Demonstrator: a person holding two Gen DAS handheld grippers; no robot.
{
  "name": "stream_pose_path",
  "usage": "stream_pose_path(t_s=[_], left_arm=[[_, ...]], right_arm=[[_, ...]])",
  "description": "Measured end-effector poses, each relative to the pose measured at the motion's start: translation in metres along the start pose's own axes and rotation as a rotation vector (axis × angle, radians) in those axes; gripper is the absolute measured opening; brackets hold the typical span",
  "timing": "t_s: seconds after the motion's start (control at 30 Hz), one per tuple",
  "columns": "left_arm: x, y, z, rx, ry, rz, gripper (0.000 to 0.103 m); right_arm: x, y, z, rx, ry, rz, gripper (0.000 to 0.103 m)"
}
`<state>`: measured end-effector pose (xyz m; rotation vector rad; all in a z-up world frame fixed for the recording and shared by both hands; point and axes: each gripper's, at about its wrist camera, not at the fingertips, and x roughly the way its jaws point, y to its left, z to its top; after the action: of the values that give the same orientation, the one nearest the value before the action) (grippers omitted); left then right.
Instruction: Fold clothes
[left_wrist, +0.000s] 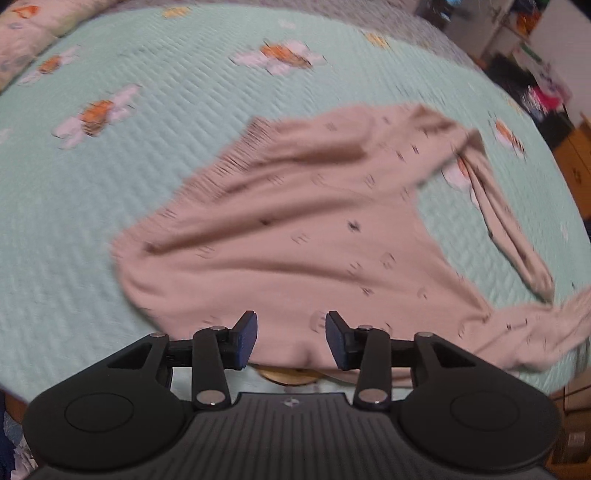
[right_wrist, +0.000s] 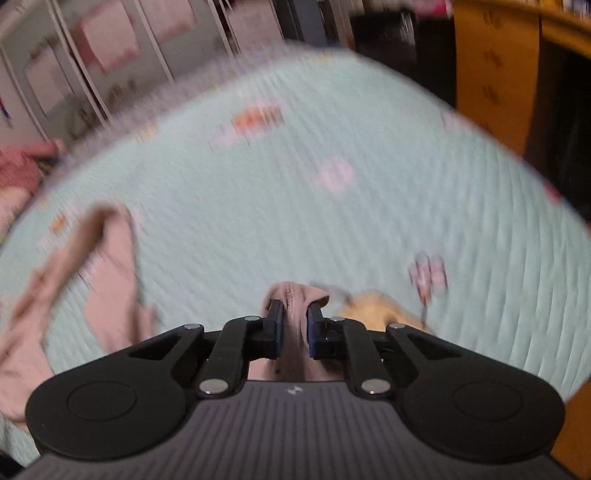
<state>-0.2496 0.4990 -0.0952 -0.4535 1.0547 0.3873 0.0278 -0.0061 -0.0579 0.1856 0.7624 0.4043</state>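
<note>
Pink sweater (left_wrist: 295, 229) sprawls across the mint quilt (left_wrist: 147, 147); left gripper (left_wrist: 291, 338) hangs released above its hem, right gripper (right_wrist: 294, 325) clenched on a sweater fold.

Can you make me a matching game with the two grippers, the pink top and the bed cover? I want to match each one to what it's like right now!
Things:
1. left gripper
2. right gripper
3. pink top
4. bed cover

What it's like:
A. mint green with flowers
B. spread out, sleeves loose
C. open, nothing between its fingers
D. pinching pink fabric

Pairs: 1-C, 2-D, 3-B, 4-A
</note>
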Motion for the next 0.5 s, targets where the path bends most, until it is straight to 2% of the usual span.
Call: stream_pose_path(t_s=[0.13,0.17,0.23,0.3,0.37,0.5], left_arm=[[0.013,-0.003,-0.004,-0.007,0.033,0.005,0.043],[0.015,-0.002,-0.006,-0.011,0.039,0.006,0.043],[0.019,0.002,-0.01,-0.02,0.056,0.013,0.043],[0.024,0.005,-0.012,-0.034,0.074,0.021,0.043],[0.027,0.007,-0.013,-0.041,0.084,0.018,0.043],[0.027,0.006,-0.011,-0.025,0.087,0.022,0.044]], right_arm=[[-0.074,0.017,0.033,-0.044,-0.256,0.186,0.014],[-0.089,0.016,0.035,-0.055,-0.289,0.219,0.015],[-0.108,0.008,0.027,-0.087,-0.31,0.232,0.015],[-0.108,-0.01,0.008,-0.088,-0.233,0.215,0.017],[-0.097,-0.036,-0.02,-0.041,-0.114,0.155,0.026],[-0.075,-0.086,-0.074,0.14,0.04,-0.079,0.029]])
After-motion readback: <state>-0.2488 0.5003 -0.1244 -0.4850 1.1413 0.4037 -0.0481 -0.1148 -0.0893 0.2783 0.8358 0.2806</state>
